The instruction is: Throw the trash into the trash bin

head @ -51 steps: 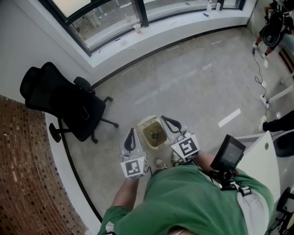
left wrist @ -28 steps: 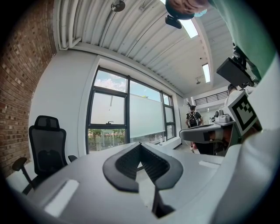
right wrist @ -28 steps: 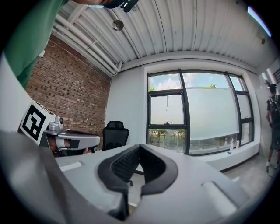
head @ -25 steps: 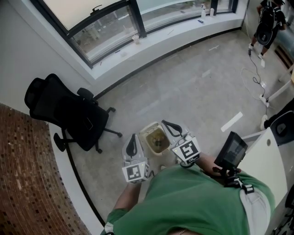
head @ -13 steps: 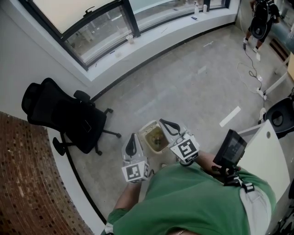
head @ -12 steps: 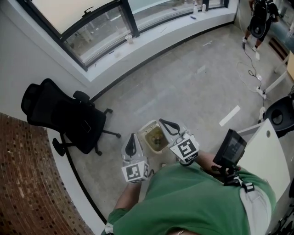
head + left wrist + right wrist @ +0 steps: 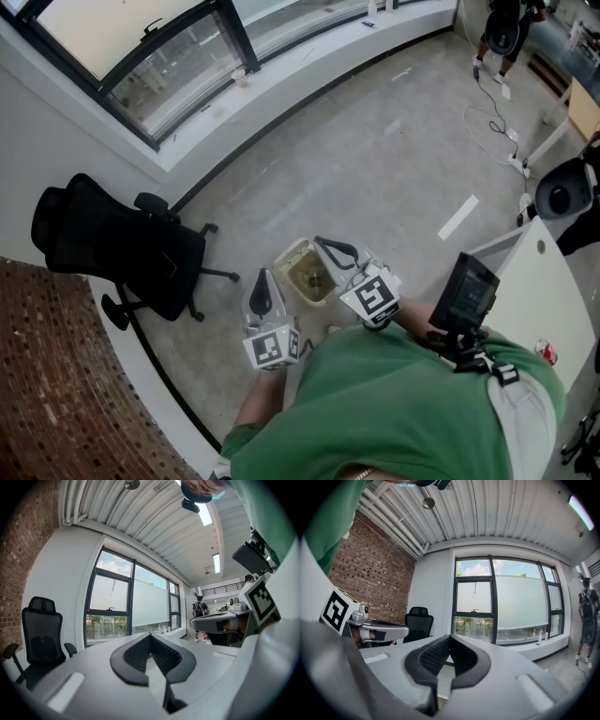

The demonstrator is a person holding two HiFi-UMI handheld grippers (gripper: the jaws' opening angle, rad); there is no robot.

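A cream trash bin [image 7: 284, 255] stands on the grey floor just ahead of me, with brownish trash [image 7: 310, 277] lying inside it. My left gripper [image 7: 262, 276] hangs to the left of the bin, shut and empty. Over the bin's right rim is my right gripper [image 7: 323, 244], also shut with nothing held. In the left gripper view the left gripper [image 7: 150, 635] points level toward the windows with its jaws meeting. The right gripper [image 7: 450, 637] shows the same closed jaws in its own view. No trash is in either gripper.
A black office chair [image 7: 112, 246] stands left of the bin near a brick wall [image 7: 47, 394]. A white table [image 7: 534, 291] with a red can [image 7: 546, 352] is at the right. Cables [image 7: 487, 127] and a person [image 7: 502, 23] are at the far right, beyond a white tape strip [image 7: 458, 217].
The head view has tilted, so the room sits a little differently in frame. Both grippers stay shut and keep their places beside the bin.
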